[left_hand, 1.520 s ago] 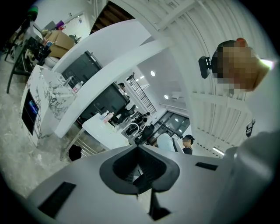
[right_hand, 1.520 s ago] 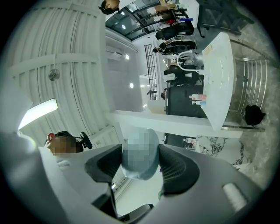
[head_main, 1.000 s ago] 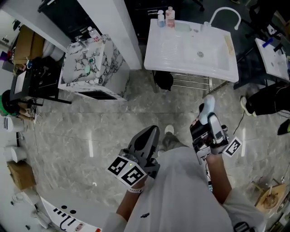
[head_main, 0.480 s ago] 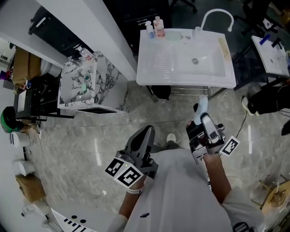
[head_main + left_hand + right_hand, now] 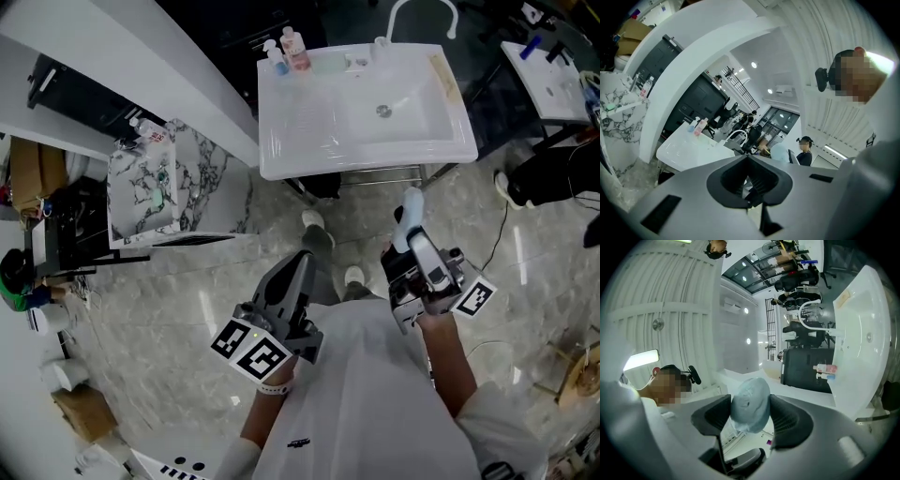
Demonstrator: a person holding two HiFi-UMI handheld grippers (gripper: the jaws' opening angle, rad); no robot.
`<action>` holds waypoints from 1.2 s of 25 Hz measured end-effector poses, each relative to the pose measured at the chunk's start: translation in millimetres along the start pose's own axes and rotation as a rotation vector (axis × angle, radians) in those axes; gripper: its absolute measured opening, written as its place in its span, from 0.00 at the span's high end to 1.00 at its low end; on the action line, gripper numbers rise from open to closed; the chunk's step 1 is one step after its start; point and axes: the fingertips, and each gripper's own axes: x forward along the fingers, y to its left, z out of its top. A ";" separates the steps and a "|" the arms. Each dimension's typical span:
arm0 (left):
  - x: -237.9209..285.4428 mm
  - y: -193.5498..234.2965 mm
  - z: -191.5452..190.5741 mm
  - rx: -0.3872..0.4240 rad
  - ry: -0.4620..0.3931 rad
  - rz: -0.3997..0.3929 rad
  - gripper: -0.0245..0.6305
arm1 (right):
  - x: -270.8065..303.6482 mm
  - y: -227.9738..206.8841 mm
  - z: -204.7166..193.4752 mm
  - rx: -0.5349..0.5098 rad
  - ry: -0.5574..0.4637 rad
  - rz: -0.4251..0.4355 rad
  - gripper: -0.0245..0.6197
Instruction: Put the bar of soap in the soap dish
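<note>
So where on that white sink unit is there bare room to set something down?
The ribbed drainboard left of the basin is bare, bordered by two bottles behind and the sink's front rim. The basin is empty too. The back edge is more crowded: the bottles, then what looks like the soap dish. A tan strip lies along the right rim.

The left gripper (image 5: 300, 262) is closed (empty); right gripper (image 5: 412, 227) clamps bar of soap (image 5: 750, 405).
</note>
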 end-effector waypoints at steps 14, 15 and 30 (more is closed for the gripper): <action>90.2 38.6 46.3 -0.019 0.059 -0.069 0.96 | 65.7 -51.8 45.6 -0.073 -0.019 -0.047 0.54; 96.8 42.1 52.8 -0.021 0.063 -0.073 0.96 | 73.9 -56.5 48.6 -0.071 -0.023 -0.051 0.54; 172.8 104.8 145.6 -0.030 0.074 -0.131 0.96 | 175.7 -128.6 64.4 -0.054 -0.024 -0.055 0.55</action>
